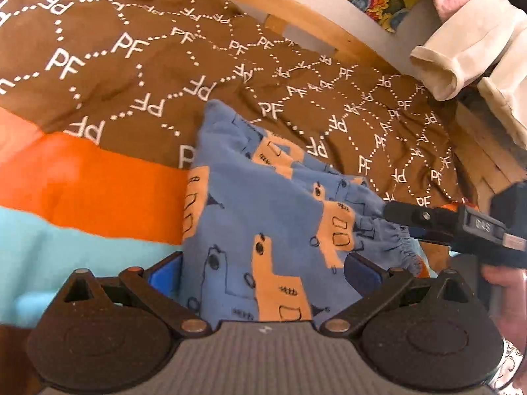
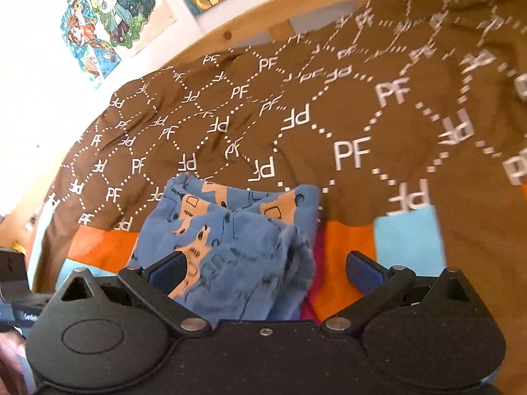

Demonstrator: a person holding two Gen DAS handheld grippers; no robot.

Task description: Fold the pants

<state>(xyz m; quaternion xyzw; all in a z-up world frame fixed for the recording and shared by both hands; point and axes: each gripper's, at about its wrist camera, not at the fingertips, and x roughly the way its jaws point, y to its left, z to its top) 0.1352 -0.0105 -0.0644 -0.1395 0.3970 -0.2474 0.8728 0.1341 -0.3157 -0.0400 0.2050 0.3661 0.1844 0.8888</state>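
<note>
The blue pants (image 1: pixel 263 204) with orange animal prints lie bunched on a brown bedspread (image 1: pixel 131 49). My left gripper (image 1: pixel 263 270) is open, its blue pads on either side of the fabric. The right gripper (image 1: pixel 428 223) enters from the right in the left wrist view, its fingers at the elastic waistband. In the right wrist view the pants (image 2: pixel 237 247) lie folded over between the wide-apart fingers of my right gripper (image 2: pixel 263 273), nearer the left pad (image 2: pixel 171 270). The right pad (image 2: pixel 362 270) stands clear of the cloth.
The brown bedspread (image 2: pixel 296 115) with white PF letters has orange (image 1: pixel 82 181) and light blue (image 1: pixel 49 247) bands near me. A wooden bed frame (image 1: pixel 313 23) runs along the far edge. Cream cloth (image 1: pixel 467 52) hangs at the right. Posters (image 2: pixel 108 16) hang on the wall.
</note>
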